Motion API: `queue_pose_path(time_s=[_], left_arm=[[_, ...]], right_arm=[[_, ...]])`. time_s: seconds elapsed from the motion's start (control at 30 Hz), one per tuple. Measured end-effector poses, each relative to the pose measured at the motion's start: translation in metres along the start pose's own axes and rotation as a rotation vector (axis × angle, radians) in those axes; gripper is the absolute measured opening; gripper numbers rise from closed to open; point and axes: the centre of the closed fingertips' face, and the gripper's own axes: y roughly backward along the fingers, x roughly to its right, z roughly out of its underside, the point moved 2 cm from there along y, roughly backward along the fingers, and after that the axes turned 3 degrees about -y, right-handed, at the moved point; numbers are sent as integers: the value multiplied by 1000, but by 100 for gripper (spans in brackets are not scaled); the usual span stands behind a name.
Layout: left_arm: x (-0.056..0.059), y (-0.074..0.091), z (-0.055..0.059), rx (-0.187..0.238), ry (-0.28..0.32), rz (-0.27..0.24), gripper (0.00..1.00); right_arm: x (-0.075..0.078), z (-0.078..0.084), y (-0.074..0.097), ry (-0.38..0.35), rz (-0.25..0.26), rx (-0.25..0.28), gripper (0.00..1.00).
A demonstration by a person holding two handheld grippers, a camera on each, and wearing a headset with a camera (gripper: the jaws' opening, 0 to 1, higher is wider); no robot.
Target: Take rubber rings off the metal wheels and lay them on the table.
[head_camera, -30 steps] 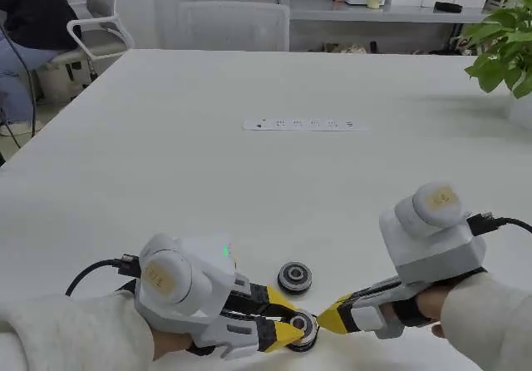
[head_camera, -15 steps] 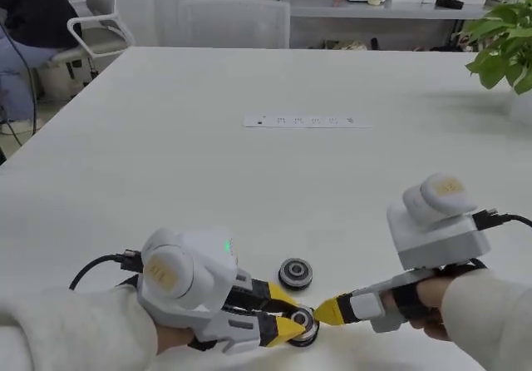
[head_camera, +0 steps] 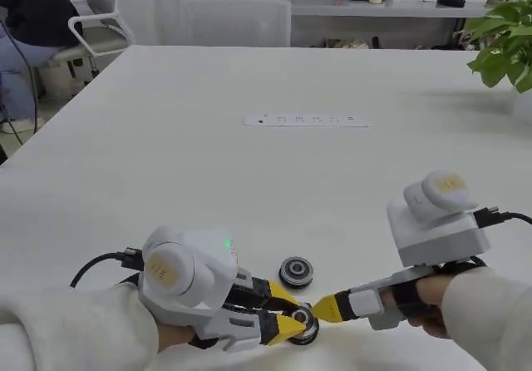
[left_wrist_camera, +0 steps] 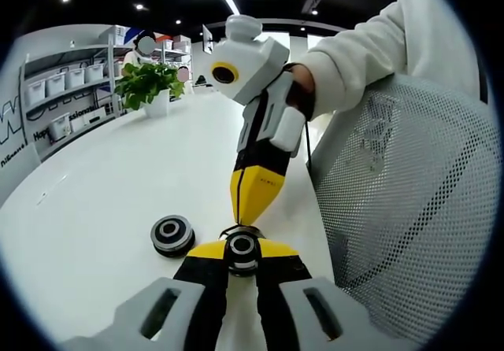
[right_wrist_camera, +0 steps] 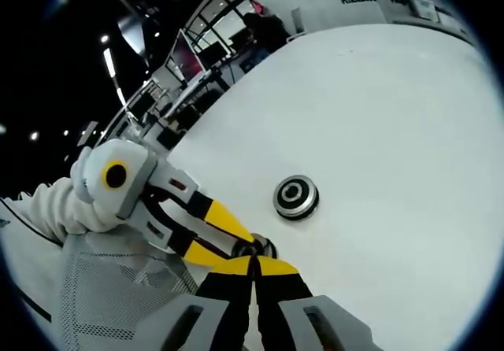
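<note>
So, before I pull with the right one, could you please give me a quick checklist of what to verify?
1. Left tongs clamped on the held wheel: ok.
2. Right tongs tip at that wheel's edge: ok.
3. Rubber ring actually pinched by the right tongs: cannot tell; jaws look shut, ring too small to see.
4. Second wheel apart from both tongs: ok.
5. Bare table nearby for laying the ring down: ok.

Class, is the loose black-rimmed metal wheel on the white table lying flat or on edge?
Flat: the black-rimmed metal wheel rests on the white table, hub facing up.
</note>
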Motion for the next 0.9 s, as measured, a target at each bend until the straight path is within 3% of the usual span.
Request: queue_pose_path(time_s=[0.37,0.9], left_arm=[[0,0,0,7,15,-2,7],[0,0,0,19,24,-1,7]], right_arm=[[-2,-1,-1,45,-7,3,0],[-6,-4,0,11,-42,18,0]])
